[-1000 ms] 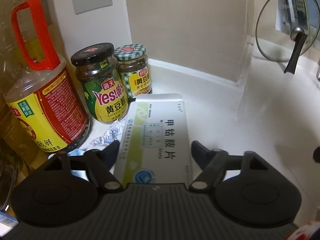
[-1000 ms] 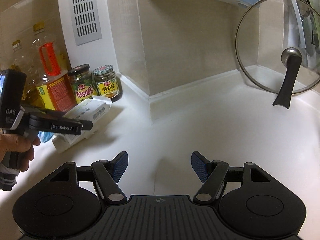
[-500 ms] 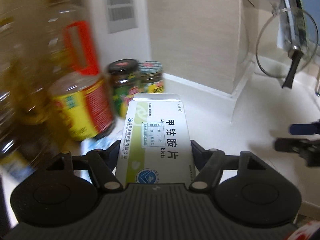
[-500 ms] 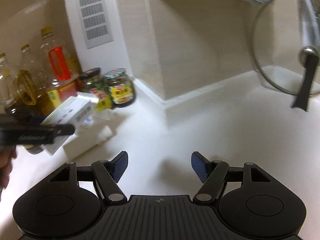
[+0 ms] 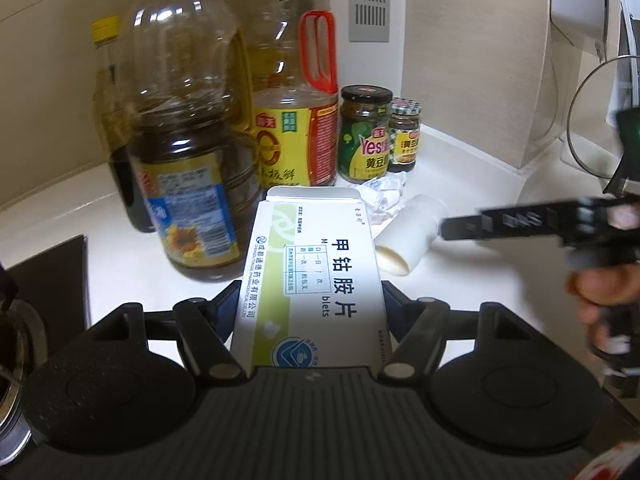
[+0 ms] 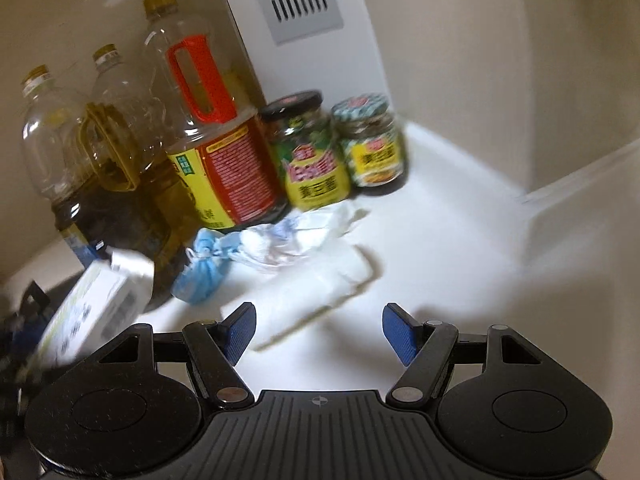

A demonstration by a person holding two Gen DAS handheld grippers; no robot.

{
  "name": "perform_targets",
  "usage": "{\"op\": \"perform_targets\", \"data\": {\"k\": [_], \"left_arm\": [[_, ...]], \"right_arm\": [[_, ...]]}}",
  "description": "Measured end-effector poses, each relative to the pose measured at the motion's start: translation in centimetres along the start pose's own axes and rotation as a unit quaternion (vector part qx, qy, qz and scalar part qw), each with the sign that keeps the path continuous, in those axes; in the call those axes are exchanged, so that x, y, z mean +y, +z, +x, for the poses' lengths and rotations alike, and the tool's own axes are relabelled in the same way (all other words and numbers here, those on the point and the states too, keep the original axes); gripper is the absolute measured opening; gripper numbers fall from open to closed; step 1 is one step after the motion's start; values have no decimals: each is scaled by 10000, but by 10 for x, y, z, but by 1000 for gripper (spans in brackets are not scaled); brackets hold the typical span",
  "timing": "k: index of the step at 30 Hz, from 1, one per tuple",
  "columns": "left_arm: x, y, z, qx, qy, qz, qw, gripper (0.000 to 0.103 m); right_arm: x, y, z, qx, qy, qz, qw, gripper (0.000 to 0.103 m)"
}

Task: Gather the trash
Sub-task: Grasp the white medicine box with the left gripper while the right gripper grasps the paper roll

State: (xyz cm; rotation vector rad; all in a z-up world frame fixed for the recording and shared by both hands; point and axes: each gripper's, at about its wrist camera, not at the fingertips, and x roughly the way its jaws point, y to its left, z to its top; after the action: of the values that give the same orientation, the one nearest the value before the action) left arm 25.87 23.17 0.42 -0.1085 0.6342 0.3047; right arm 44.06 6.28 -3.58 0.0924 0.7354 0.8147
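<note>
The left gripper [image 5: 310,300] tilts downward, its jaws clamped on both long sides of a medicine box [image 5: 316,280] that runs toward twelve o'clock. At three o'clock in its view, a hand [image 5: 604,292] grips the right gripper [image 6: 318,330], whose blue-padded jaws stand apart and empty, angled down.

White table [image 5: 472,280] running into the corner, and along the wall it's crowded: oil bottles [image 5: 188,152] standing at the left, one with a red handle [image 5: 296,120], then two sauce jars [image 5: 366,136] side by side. Right in front of the jars, crumpled white paper [image 6: 304,232] and a blue wad [image 6: 206,268] lying on the surface, and a white tube [image 5: 408,236] on its side nearby
</note>
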Motion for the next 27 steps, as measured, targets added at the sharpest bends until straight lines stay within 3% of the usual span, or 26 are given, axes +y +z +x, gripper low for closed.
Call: {"op": "perform_targets", "data": {"k": [8, 15, 16, 18, 27], "left_arm": [[13, -9, -5, 52, -65, -125, 9999, 69], [20, -10, -1, 69, -121, -173, 9998, 69], [21, -10, -1, 76, -120, -183, 9997, 69], [22, -11, -2, 81, -110, -195, 9997, 69], [12, -16, -6, 120, -224, -216, 9994, 69]], "right_arm": [[6, 17, 57, 248, -45, 798, 9965, 70], [23, 30, 81, 223, -545, 434, 9973, 69], [27, 30, 83, 220, -631, 306, 9973, 65], [29, 29, 85, 218, -741, 156, 9969, 42], [13, 21, 54, 216, -766, 5, 9968, 30]]}}
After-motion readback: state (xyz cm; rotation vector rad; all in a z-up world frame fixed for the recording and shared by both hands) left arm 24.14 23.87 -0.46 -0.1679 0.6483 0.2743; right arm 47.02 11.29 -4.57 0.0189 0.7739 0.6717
